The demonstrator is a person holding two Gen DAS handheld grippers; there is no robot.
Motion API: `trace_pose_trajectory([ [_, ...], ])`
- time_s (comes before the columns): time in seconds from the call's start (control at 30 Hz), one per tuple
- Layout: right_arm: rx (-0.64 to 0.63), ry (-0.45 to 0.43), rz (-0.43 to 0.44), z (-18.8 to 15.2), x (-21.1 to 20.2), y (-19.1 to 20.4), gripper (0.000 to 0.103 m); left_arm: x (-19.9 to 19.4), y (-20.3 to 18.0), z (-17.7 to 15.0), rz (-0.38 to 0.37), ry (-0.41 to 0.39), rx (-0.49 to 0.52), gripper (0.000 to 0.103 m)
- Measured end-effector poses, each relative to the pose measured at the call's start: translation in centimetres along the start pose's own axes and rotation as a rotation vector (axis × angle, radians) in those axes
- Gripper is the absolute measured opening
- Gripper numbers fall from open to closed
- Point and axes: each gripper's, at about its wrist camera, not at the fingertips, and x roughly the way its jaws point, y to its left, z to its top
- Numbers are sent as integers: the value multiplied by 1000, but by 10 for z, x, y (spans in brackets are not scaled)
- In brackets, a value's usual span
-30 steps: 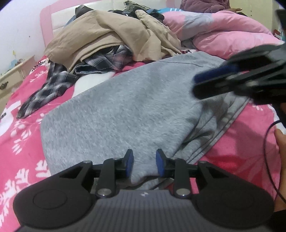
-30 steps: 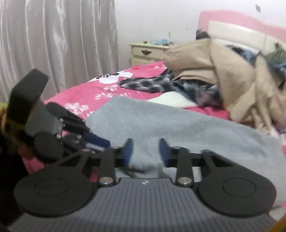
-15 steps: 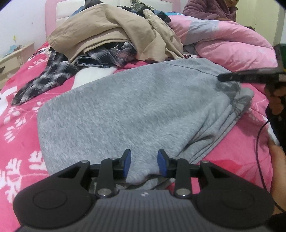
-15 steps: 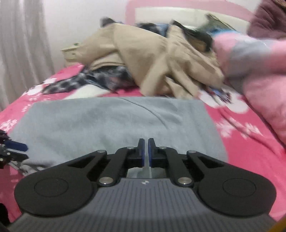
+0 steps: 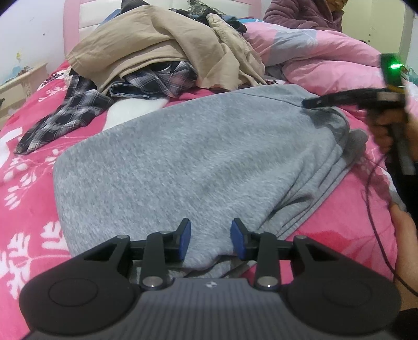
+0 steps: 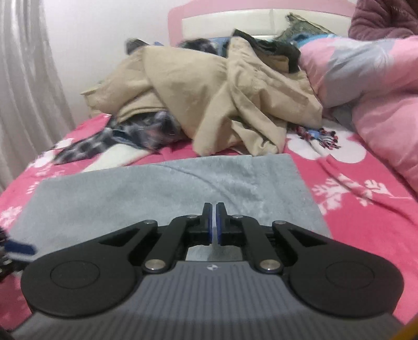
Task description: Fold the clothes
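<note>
A grey fleece garment (image 5: 198,162) lies folded flat on the pink floral bedspread (image 5: 28,167). It also shows in the right wrist view (image 6: 162,191). My left gripper (image 5: 210,239) is open, its blue pads either side of the garment's near edge. My right gripper (image 6: 213,222) is shut, low over the garment's right part, and nothing shows between its pads. In the left wrist view the right gripper (image 5: 308,102) hovers at the garment's far right corner.
A heap of beige cloth (image 5: 162,44) and plaid shirts (image 5: 68,112) lies behind the garment toward the pink headboard (image 6: 235,15). A pink quilt (image 6: 373,86) rises at the right. A fringed scarf (image 6: 318,136) lies by the quilt. A nightstand (image 5: 18,81) stands left.
My right gripper has shut and swung from the garment's near side to its far right corner. My left gripper has stayed open at the near edge.
</note>
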Motion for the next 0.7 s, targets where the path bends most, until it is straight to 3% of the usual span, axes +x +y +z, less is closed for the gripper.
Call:
trace_pose_trajectory([
  [0.1, 119, 42, 8, 0, 25, -18, 0, -1, 2, 0, -9, -1, 6, 36],
  [0.2, 57, 14, -5, 11, 8, 9, 5, -2, 3, -1, -20, -4, 17, 36],
  [0.37, -174, -12, 229, 8, -20, 89, 5, -14, 17, 0, -55, -34, -27, 40],
  [0.5, -373, 78, 364, -26, -1, 142, 6, -44, 56, -2, -83, -199, -245, 42],
  [0.53, -434, 118, 357, -41, 9, 152, 6, -52, 70, -5, -74, -247, -323, 43],
  [0.6, -503, 92, 310, -59, 13, 162, 6, -64, 93, -11, -33, -312, -454, 45],
  [0.7, -475, 66, 294, -49, -5, 169, 7, -63, 121, -19, 35, -304, -635, 46],
])
